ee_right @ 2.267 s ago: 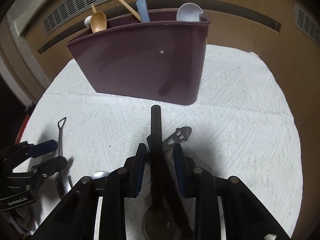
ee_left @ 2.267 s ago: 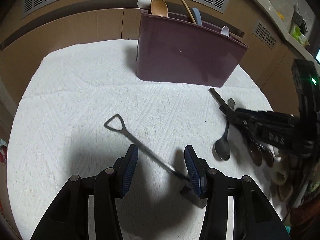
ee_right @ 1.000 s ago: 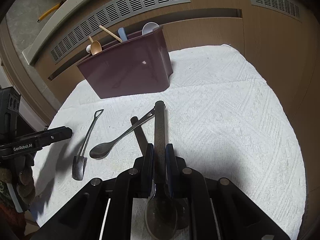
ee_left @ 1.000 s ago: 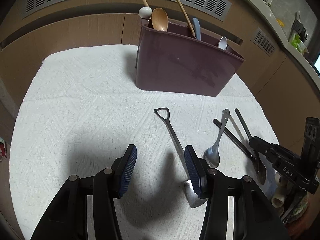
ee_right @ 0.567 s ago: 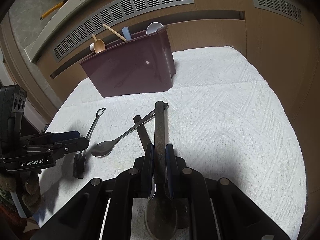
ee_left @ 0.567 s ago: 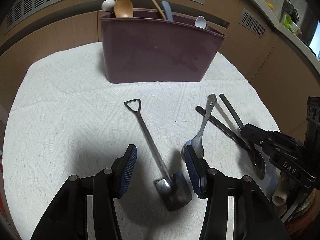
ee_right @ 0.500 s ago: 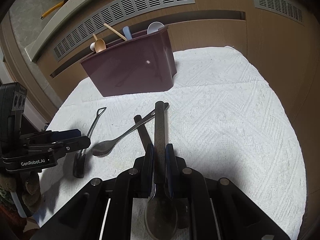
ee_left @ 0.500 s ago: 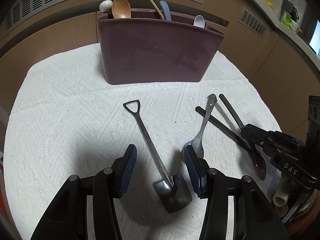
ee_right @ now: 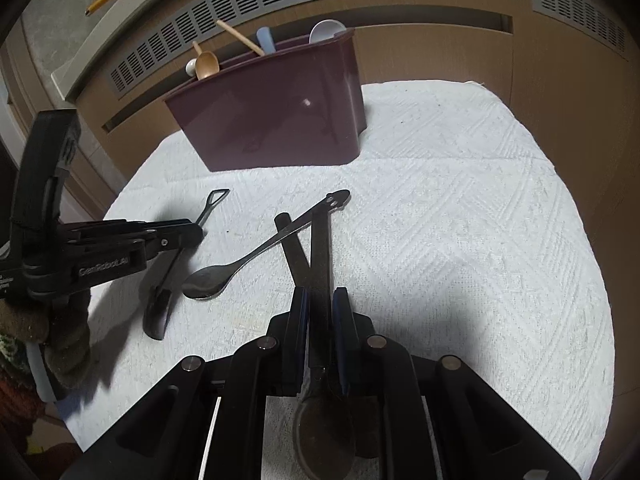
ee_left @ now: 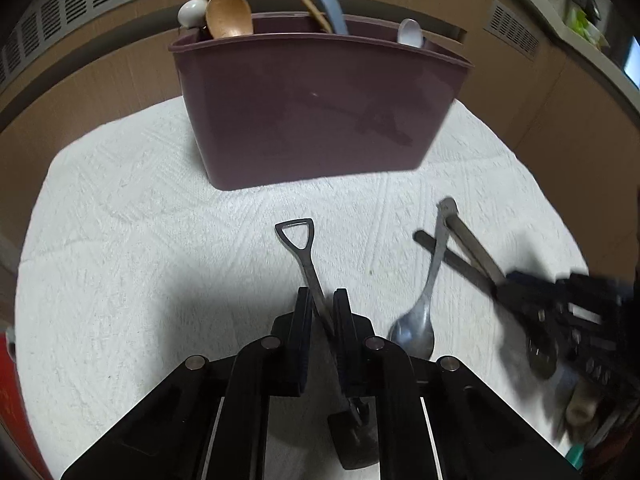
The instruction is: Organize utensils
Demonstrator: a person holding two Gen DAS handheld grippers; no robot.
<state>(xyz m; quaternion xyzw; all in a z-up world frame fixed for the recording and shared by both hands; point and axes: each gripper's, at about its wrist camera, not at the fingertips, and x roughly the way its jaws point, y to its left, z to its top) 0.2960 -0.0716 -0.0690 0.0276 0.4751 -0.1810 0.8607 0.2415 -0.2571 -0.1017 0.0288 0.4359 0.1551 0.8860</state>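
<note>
Both grippers are matte black plastic, silver screw heads, blue-padded fingers (ee_right: 301, 312), and white "GenRobot.AI" lettering on the left gripper (ee_right: 188, 236).

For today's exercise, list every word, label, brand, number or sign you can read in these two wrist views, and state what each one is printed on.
"GenRobot.AI": raised lettering on the side of the left tool, seen in the right wrist view; slightly blurred but readable.
Right tool: its body in the left wrist view is motion-blurred; any lettering is unreadable.
Maroon utensil holder: no text visible.

Both wrist views close, angled down over white towel (ee_left: 120, 260); both face, share maroon caddy (ee_right: 280, 120).
</note>
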